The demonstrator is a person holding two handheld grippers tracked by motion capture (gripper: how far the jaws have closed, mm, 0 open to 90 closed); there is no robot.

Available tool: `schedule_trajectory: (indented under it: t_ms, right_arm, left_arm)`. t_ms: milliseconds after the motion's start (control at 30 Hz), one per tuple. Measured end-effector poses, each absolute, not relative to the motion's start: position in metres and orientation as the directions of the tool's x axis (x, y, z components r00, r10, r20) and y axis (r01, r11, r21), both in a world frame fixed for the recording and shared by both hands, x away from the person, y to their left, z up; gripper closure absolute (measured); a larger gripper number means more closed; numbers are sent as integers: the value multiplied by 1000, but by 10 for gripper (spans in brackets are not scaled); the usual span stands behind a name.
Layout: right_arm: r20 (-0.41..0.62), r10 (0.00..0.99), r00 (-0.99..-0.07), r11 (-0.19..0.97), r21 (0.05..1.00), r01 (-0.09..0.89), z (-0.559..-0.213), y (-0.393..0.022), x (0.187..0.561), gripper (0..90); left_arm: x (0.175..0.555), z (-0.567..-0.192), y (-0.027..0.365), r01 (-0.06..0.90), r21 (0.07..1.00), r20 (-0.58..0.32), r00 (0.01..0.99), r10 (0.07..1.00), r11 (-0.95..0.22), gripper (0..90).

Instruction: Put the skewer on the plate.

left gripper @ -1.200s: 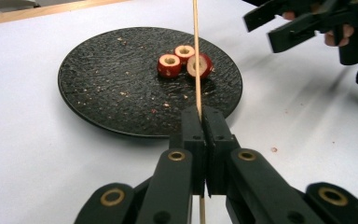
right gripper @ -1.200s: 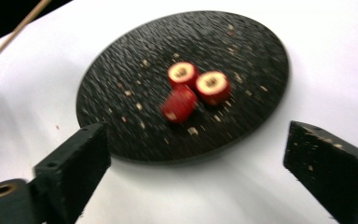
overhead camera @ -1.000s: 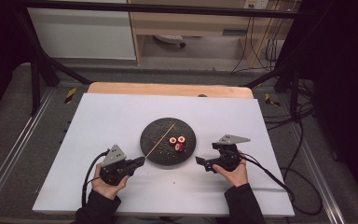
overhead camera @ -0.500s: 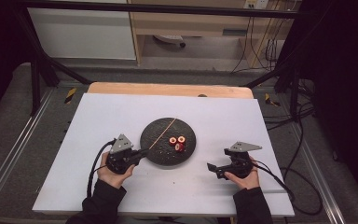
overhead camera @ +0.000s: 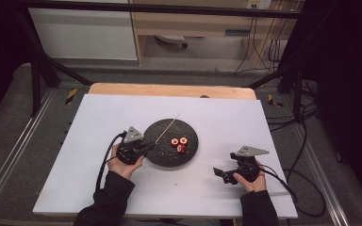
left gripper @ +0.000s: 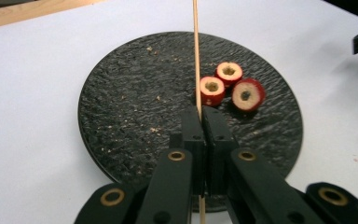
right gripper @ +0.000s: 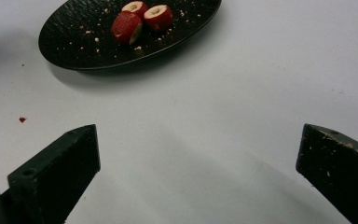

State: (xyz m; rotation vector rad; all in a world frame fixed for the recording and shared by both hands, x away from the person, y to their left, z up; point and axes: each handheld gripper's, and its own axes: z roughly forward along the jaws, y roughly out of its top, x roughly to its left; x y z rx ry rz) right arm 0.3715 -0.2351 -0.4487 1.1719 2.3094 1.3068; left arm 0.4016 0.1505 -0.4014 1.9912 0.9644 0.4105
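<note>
Looks like skewering cored red fruit pieces on a stick, and only just beginning. Left hand-held gripper (left gripper: 200, 116) clamping its jaws together on the wooden skewer (left gripper: 196, 56), gripping near one end and holding it out over the black plate (left gripper: 121, 116), with the long free end pointing away past the far rim. Three hawthorn pieces (left gripper: 230, 86) sitting loose on the plate, clustered and just beside the skewer's line, none threaded yet. Right hand-held gripper (right gripper: 198, 172) hovering over bare white desk (right gripper: 214, 93) with jaws standing wide apart and nothing between them, well apart from the plate. Done so far, judging from this: stick picked up. Left to do: picking up each fruit piece and pushing it onto the point, three times over.

High view laying out the whole arrangement: left hand-held gripper (overhead camera: 134, 147) at the plate's (overhead camera: 162, 157) left edge, right hand-held gripper (overhead camera: 235, 172) down toward the near right of the desk (overhead camera: 99, 122), skewer (overhead camera: 168, 127) crossing the plate diagonally. Left gripper view giving the grip itself and the hollow cores of the fruit. Right gripper view adding crumbs scattered on the plate (right gripper: 74, 46) and a small red fleck (right gripper: 22, 120) on the desk.
</note>
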Motion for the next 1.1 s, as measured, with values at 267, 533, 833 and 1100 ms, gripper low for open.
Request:
schedule_trajectory:
  t_ms: [267, 533, 833, 1100]
  right_arm:
    - [161, 738, -655, 290, 800, 524, -450, -236, 370, 7]
    - [157, 738, -656, 295, 800, 523, -450, -237, 370, 7]
    - [164, 738, -654, 280, 808, 519, -450, -240, 369, 9]
    - [163, 738, -655, 281, 808, 518, -450, -240, 370, 11]
  left_arm:
    - [416, -411, 145, 501, 803, -72, 621, 781, -324, 881]
    - [424, -421, 137, 529, 781, -73, 605, 793, -332, 881]
    - [429, -431, 125, 551, 754, -61, 600, 798, -357, 881]
    - [433, -437, 117, 562, 735, -41, 597, 801, -380, 880]
